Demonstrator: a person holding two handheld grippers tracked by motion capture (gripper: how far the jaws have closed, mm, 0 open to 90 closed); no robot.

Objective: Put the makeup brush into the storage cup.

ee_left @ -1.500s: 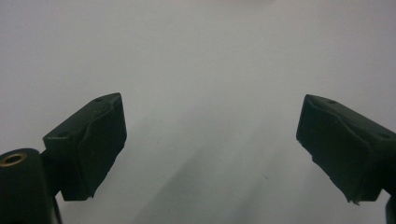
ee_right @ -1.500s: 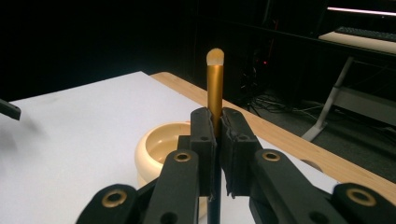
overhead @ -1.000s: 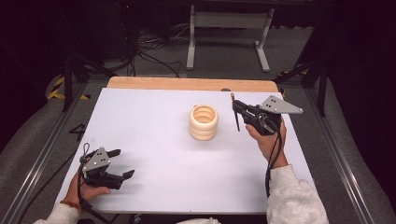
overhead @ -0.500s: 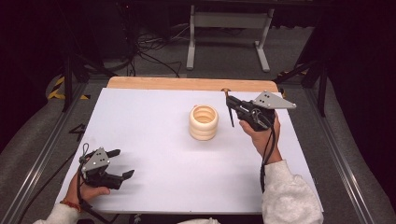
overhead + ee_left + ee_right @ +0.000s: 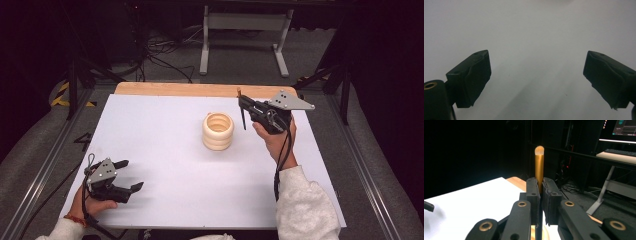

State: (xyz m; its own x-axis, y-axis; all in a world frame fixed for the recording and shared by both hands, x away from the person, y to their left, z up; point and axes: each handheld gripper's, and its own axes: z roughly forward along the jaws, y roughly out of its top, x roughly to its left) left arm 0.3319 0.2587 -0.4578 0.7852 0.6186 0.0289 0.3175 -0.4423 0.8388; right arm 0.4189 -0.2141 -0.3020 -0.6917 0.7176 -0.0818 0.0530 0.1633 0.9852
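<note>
in the high view the right tongs [image 5: 243, 106] were clamped on a gold-tipped brush [image 5: 242, 114] held upright just right of the cream ring holder [image 5: 218, 131] at centre frame, while the left tongs [image 5: 130, 176] rested wide open and empty at lower left on the tabletop [image 5: 165, 190].

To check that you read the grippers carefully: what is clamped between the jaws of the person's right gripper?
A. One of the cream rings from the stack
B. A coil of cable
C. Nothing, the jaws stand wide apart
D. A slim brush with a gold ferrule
D: in the right gripper view the right gripper has its jaws pressed shut on the slim brush, while the ring stack stands alone on the table.
</note>
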